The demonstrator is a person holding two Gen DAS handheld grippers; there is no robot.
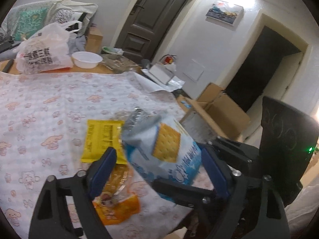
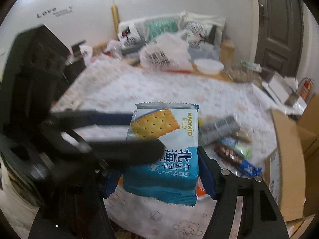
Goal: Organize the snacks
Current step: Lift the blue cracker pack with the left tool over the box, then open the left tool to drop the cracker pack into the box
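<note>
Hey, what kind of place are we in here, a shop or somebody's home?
Most likely a lived-in home. There's a dark front door, a framed picture on the wall, and a table with a cartoon-print cloth holding snack packets, a shopping bag and a white bowl.
</note>
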